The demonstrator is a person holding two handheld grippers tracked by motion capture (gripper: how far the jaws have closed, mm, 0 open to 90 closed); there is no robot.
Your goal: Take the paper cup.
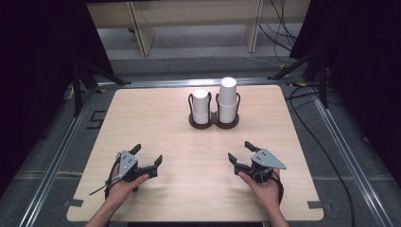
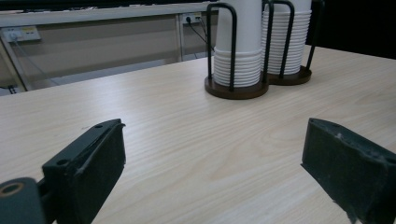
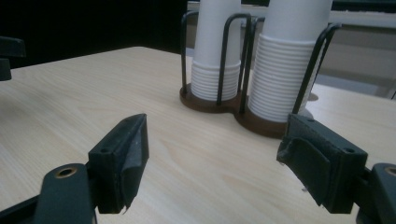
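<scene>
1. Holding both jaws released, we rest the left gripper (image 1: pixel 147 157) and right gripper (image 1: pixel 240 151) near the table's (image 1: pixel 156 118) front edge.
2. We see 2 cup stacks (image 1: pixel 214 105) in a dark holder (image 1: pixel 213 123), seemingly wire-framed, well apart.

Bare table (image 1: pixel 156 118) is left between both grippers and the cup holder (image 1: pixel 213 122). The path forward is blocked only by its wire loops and two cup stacks (image 1: pixel 227 101) at the far middle; both flanks are left open.

Bright tabletop, dark surroundings, soft focus
</scene>
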